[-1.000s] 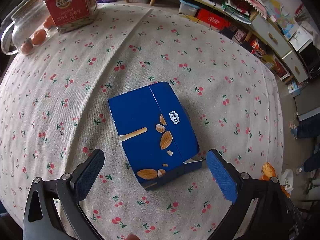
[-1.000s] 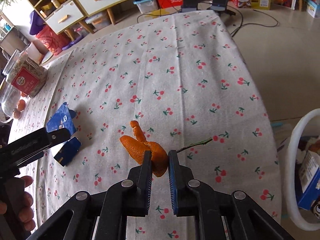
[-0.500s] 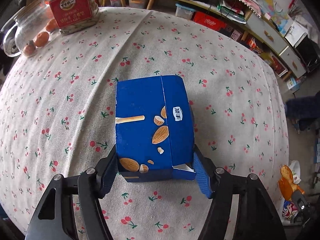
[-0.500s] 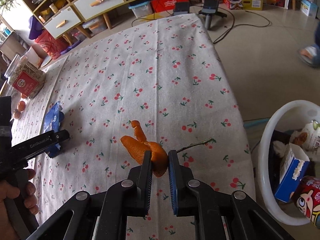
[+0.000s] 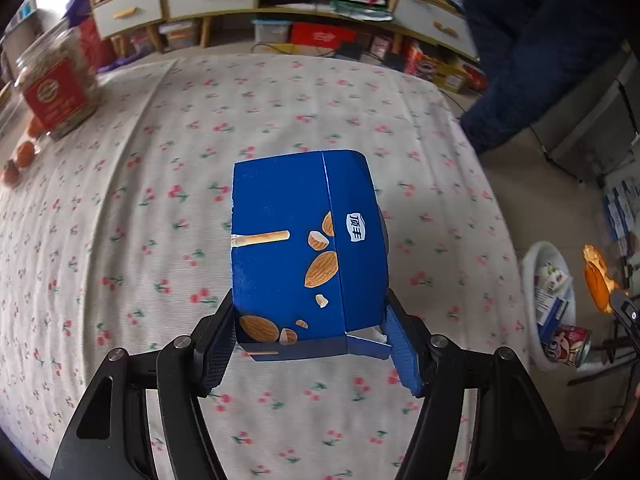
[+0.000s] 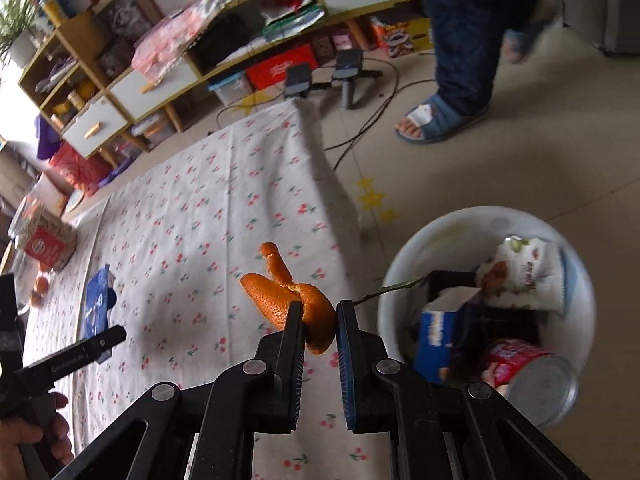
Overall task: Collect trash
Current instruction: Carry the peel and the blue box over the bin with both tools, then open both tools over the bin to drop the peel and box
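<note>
A blue snack box (image 5: pixel 304 248) printed with almonds hangs above the cherry-print tablecloth (image 5: pixel 160 240), and my left gripper (image 5: pixel 308 320) is shut on its near end, a pad pressing each side. In the right wrist view the same box (image 6: pixel 98 300) shows at the far left. My right gripper (image 6: pixel 318 312) is shut on a piece of orange peel (image 6: pixel 280 292), from which a thin twig (image 6: pixel 396 286) sticks out. It hovers at the table's right edge, beside the white trash bin (image 6: pixel 400 256) on the floor. That bin (image 5: pixel 528 276) holds cartons and a can.
A jar with a red label (image 5: pixel 56 88) and small oranges (image 5: pixel 24 152) stand at the table's far left. A person in dark trousers and blue slippers (image 6: pixel 440 120) walks on the floor beyond the table. Shelves (image 6: pixel 120 92) and cables (image 6: pixel 368 120) line the back.
My left gripper closed on the blue box and lifted it off the cloth. The right gripper carried the orange peel rightward, and the white bin came closer into view.
</note>
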A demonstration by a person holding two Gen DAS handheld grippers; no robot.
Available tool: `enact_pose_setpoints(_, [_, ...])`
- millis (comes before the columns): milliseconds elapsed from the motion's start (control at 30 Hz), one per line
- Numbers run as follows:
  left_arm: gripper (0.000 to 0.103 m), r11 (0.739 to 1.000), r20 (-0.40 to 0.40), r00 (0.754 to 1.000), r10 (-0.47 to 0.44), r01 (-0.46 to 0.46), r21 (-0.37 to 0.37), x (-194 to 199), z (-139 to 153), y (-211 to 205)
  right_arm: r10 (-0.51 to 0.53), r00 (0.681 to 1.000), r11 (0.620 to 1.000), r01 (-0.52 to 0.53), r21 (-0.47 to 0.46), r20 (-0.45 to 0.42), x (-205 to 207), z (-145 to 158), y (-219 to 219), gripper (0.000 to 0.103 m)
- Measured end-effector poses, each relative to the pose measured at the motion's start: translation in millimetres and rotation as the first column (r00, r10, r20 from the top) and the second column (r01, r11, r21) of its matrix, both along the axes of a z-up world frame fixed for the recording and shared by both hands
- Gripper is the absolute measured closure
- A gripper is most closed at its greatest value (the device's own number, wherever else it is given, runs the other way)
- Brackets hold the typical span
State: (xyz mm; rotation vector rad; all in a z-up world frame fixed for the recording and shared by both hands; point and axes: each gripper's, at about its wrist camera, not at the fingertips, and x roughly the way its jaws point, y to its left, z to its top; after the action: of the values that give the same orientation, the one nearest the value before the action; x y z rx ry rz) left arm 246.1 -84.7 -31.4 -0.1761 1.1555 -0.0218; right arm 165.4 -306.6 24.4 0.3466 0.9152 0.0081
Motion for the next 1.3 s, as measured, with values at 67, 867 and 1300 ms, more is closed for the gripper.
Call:
enact_pose_setpoints(67, [0.033, 0.998, 0.007, 0.998, -0.060, 0.060, -0.004, 0, 7, -29, -0.068, 0.998, 0.998, 0.068, 0.018, 0.008, -8, 2, -30, 0.089])
enact_pose_setpoints(867, [0.033, 0.870, -0.087, 0.866, -0.492, 0.486, -0.085, 40, 20, -264, -0.311, 0.944, 0.938, 0.323, 0.127, -0.109, -61, -28, -172, 0.049])
enact_pose_setpoints(1300, [0.009, 0.802, -0.171, 0.783, -0.597, 0.580, -0.145, 58, -6, -309, -0.393, 0.916, 0.917, 0.397, 0.048, -0.075, -113, -19, -211, 0.048])
